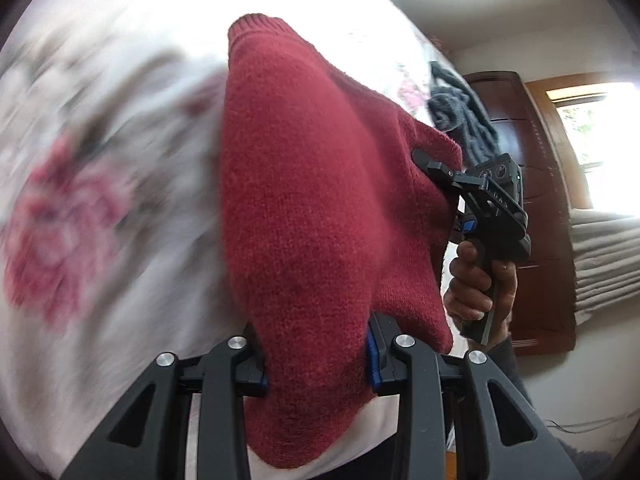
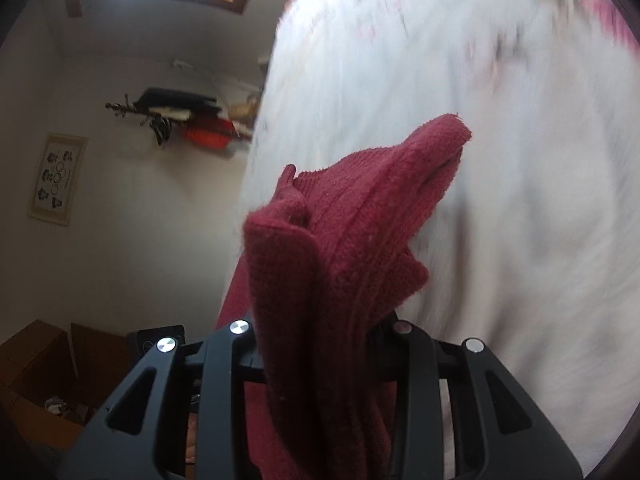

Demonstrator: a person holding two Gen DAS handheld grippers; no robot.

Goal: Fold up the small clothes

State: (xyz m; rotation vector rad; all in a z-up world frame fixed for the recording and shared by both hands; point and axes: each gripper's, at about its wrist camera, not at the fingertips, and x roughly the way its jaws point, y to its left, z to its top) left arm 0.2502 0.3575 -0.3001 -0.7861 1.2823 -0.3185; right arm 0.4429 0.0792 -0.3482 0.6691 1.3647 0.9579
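Observation:
A dark red knit garment (image 1: 320, 208) hangs in the air over a bed with a white floral sheet (image 1: 100, 200). My left gripper (image 1: 316, 364) is shut on a bunched part of it, and the cloth spills over the blue pads (image 1: 373, 356). To the right, a hand (image 1: 476, 280) holds my right gripper (image 1: 430, 164), which pinches the garment's far edge. In the right wrist view the right gripper (image 2: 320, 344) is shut on folded layers of the red garment (image 2: 360, 232), with a ribbed end sticking up. The sheet (image 2: 500, 160) is blurred.
A grey-blue heap of cloth (image 1: 460, 116) lies on the bed's far side. Behind it are a dark wooden door (image 1: 532, 200), a bright window (image 1: 592, 128) and stacked pale bedding (image 1: 600, 256). An open cardboard box (image 2: 36, 380), a cluttered wall shelf (image 2: 180, 116) and a poster (image 2: 56, 178) are at the left.

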